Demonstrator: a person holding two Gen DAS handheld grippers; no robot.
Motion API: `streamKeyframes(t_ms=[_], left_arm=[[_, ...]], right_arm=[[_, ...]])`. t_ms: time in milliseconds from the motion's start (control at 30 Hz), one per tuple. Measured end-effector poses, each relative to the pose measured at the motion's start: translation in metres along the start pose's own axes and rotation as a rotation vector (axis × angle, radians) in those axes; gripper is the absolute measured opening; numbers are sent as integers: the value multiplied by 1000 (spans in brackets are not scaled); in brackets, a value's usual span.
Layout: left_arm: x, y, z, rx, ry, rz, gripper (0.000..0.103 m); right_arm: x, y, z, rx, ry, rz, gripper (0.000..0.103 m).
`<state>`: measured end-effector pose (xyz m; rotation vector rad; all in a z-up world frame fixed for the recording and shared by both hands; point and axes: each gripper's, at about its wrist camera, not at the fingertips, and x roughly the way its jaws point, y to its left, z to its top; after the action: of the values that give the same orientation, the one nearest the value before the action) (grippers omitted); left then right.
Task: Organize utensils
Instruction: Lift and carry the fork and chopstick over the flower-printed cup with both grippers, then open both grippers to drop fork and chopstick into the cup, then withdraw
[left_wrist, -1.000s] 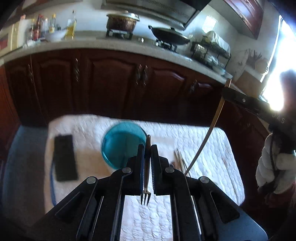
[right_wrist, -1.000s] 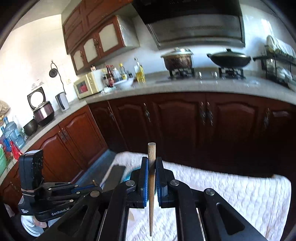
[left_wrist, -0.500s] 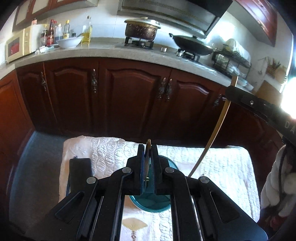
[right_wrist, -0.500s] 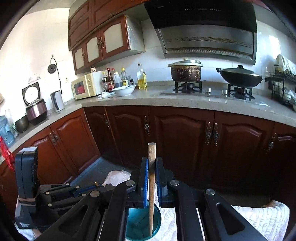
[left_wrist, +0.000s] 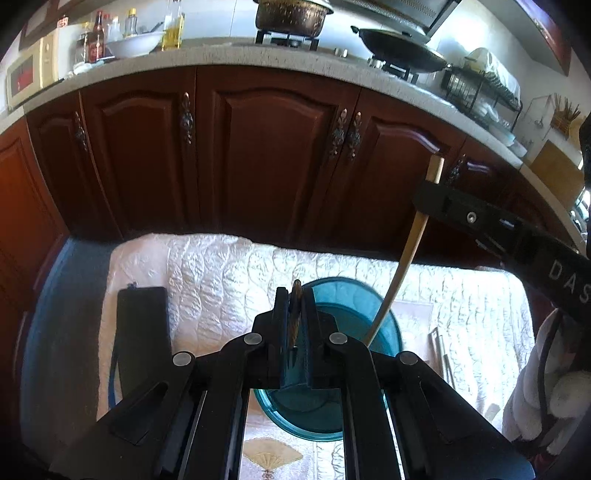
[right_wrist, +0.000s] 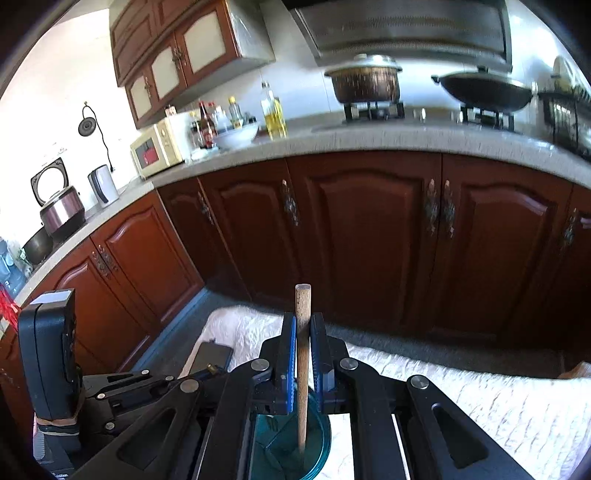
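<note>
Fork (left_wrist: 294, 317) clamped upright in left gripper (left_wrist: 294, 314), long axis vertical, over the teal container (left_wrist: 354, 325). Wooden stick (right_wrist: 303, 369) pinched in right gripper (right_wrist: 303, 365), axis near vertical, lower end inside the container's mouth. Container sits mid-width on the white quilted cloth (left_wrist: 221, 280). Black flat object (left_wrist: 142, 332) near the cloth's left edge; metal utensils (left_wrist: 441, 354) toward its right edge. Bare cloth at the far edge.

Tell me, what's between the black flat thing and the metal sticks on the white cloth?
The blue bowl sits between the black flat thing and the metal sticks on the white cloth. The left wrist view shows it.
</note>
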<state>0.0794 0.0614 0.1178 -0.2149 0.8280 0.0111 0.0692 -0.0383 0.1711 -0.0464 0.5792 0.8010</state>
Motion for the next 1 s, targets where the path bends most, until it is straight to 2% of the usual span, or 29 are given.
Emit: streamKeyframes(t_ms=[133, 400, 567, 733, 867, 1000], left_arm=[[10, 0, -5, -6, 19, 9, 5], [17, 1, -12, -16, 23, 31, 7], [10, 3, -15, -34, 23, 17, 26], [-12, -1, -21, -27, -7, 7, 39], [-32, -12, -30, 16, -36, 24, 40], [-54, -32, -43, 72, -84, 42, 40]], right_arm=[[16, -4, -9, 12, 37, -1, 7], [27, -13, -13, 80, 54, 11, 8], [23, -17, -21, 93, 68, 5, 16], [8, -15, -35, 94, 71, 3, 24], [-12, -16, -53, 106, 62, -2, 28], [-39, -16, -74, 84, 55, -52, 32]])
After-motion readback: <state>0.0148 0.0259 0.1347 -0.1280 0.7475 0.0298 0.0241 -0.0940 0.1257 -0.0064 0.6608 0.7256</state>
